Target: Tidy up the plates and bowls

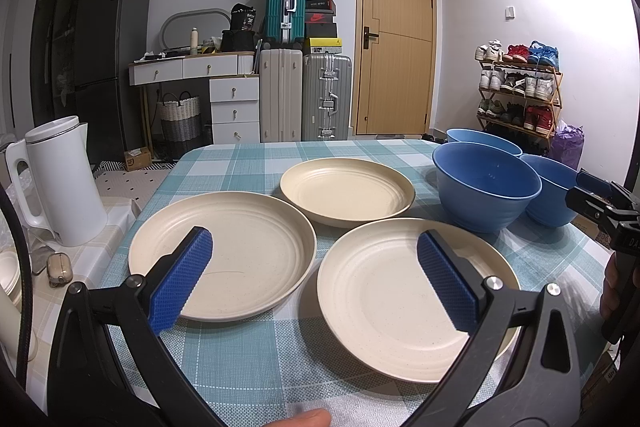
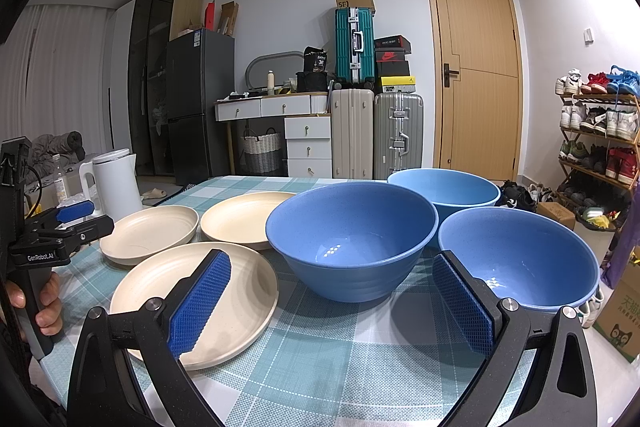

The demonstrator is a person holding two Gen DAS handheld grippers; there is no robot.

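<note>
Teal-and-white checked tablecloth (image 1: 248, 359) covers the table; both grippers hover at its near edge, nothing held

Left gripper (image 1: 316, 279): jaws wide apart, empty, blue textured pads (image 1: 182, 279) above two near plates. Left pad over the left cream round ridged plate (image 1: 240, 251), right pad over the near-right cream plate (image 1: 384, 291). These two plates sit just beside each other, rims close; can't tell if touching. Third cream plate (image 1: 348, 191) lies behind them, centred between

Right gripper (image 2: 332, 301): jaws also wide apart, empty. Its left pad overlaps the near cream plate in view, right pad overlaps the near-right blue bowl (image 2: 532, 259). Big blue round bowl (image 2: 352, 239) sits straight ahead between the fingers, upright, beside the plates. Third, lighter blue bowl (image 2: 444, 187) behind both, near the far table edge. All three bowls upright, separate, not nested; plates unstacked

Person's hand (image 2: 44, 303) grips the left gripper's handle at the left edge of the right view

White electric kettle (image 1: 56, 183) stands left, off the checked cloth. Beyond: stacked suitcases (image 1: 304, 95), wooden door (image 1: 394, 47), shoe rack (image 1: 520, 87)
</note>
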